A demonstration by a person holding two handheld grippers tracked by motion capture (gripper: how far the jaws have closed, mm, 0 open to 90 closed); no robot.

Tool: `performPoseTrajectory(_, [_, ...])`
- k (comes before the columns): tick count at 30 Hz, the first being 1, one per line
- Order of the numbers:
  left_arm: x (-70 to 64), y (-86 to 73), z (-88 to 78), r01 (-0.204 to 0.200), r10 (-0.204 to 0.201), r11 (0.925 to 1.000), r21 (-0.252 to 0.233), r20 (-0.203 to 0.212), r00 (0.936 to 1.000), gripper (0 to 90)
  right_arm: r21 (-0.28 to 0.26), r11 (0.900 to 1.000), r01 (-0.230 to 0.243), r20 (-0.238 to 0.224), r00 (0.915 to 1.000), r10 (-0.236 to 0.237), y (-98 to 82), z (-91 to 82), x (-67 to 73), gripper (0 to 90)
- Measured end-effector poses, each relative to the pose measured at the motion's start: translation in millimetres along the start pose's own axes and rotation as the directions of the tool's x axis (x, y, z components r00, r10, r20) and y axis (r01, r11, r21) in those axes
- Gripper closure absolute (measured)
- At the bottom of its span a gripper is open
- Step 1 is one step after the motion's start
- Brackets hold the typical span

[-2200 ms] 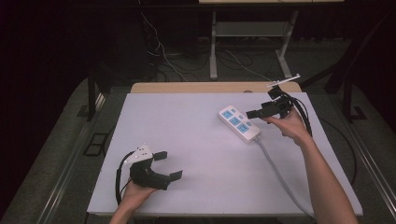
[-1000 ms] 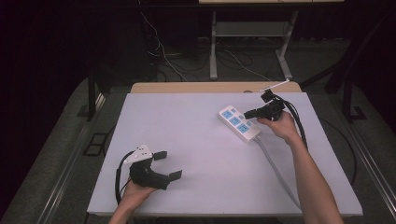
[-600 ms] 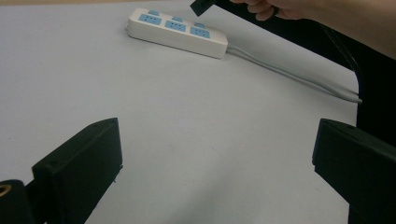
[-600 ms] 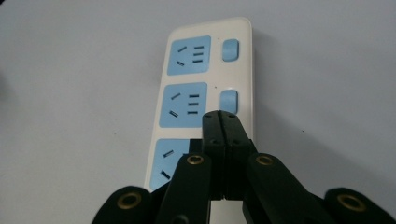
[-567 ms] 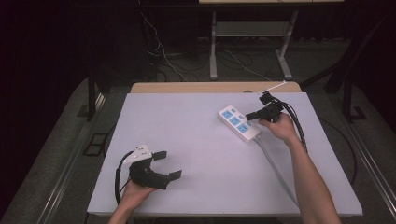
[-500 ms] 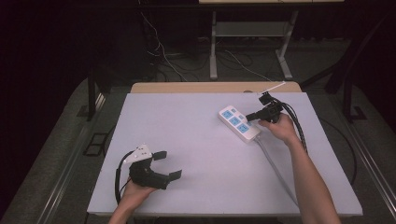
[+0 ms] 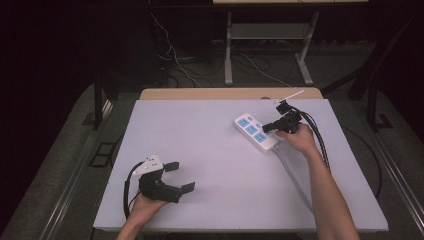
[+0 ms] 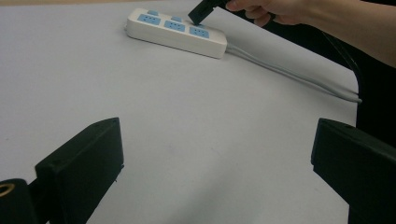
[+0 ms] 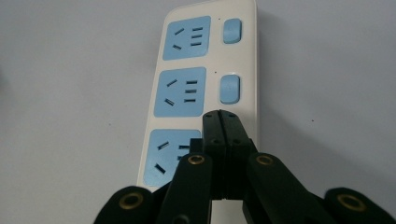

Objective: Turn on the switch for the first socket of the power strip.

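A white power strip point(image 7: 254, 132) with blue sockets and blue switches lies at the table's right rear; in the right gripper view the power strip point(image 9: 187, 84) runs away from me. My right gripper point(image 7: 265, 128) is shut with nothing between its jaws. Its joined tips point(image 9: 220, 117) point down at the strip's switch side, just below the middle switch point(image 9: 229, 88), and they hide the nearest switch. From the left gripper view, the right gripper point(image 8: 199, 13) hangs over the strip point(image 8: 175, 30). My left gripper point(image 7: 181, 176) rests open at the front left, holding nothing.
The strip's grey cable point(image 7: 292, 175) runs from its near end toward the table's front right edge. The white table point(image 7: 210, 150) is bare between the two grippers. Beyond the far edge are a wooden board point(image 7: 200, 93), floor cables and a stand's legs.
My right gripper has edged slightly left and down onto the strip's near end. The left gripper and the strip have not moved.
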State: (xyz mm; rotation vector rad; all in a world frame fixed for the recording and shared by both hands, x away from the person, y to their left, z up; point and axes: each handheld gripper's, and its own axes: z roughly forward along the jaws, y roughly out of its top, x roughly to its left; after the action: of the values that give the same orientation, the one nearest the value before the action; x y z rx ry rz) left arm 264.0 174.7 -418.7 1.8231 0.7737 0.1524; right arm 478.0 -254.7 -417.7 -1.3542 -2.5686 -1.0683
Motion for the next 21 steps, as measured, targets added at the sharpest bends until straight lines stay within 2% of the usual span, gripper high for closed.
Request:
performPoseTrajectory(3, [0.7, 0.0, 0.3, 0.004, -0.004, 1.0, 0.0, 0.0, 1.0, 0.8, 0.006, 1.0, 0.013, 0.014, 0.9998, -0.013, 0.1, 0.3, 2.1, 90.0])
performPoseTrajectory(7, [0.3, -0.1, 0.2, 0.0, 0.0, 1.0, 0.0, 0.001, 1.0, 0.8, -0.015, 1.0, 0.015, 0.0, 0.9999, -0.015, -3.1, 0.6, -0.4, 90.0])
performPoseTrajectory(10, [0.0, -0.4, 0.6, 0.0, 0.0, 1.0, 0.003, 0.002, 1.0, 0.8, -0.072, 0.997, -0.018, -0.045, 0.9989, 0.015, -11.4, 0.7, -7.0, 90.0])
performPoseTrajectory(12, [-0.1, -0.5, 0.9, 0.002, -0.002, 1.0, 0.002, 0.002, 1.0, 0.8, -0.119, 0.991, -0.056, -0.094, 0.9946, 0.044, -18.9, 1.3, -13.4, 90.0])
performPoseTrajectory(15, [0.5, -0.7, 1.2, 0.003, -0.003, 1.0, 0.005, 0.002, 1.0, 0.8, -0.161, 0.984, -0.071, -0.119, 0.9915, 0.051, -25.3, 2.3, -16.9, 90.0])
performPoseTrajectory(21, [-1.1, -0.8, 1.3, 0.005, -0.005, 1.0, 0.002, -0.002, 1.0, 0.8, -0.156, 0.985, -0.066, -0.114, 0.9923, 0.048, -25.1, 2.7, -16.5, 90.0])
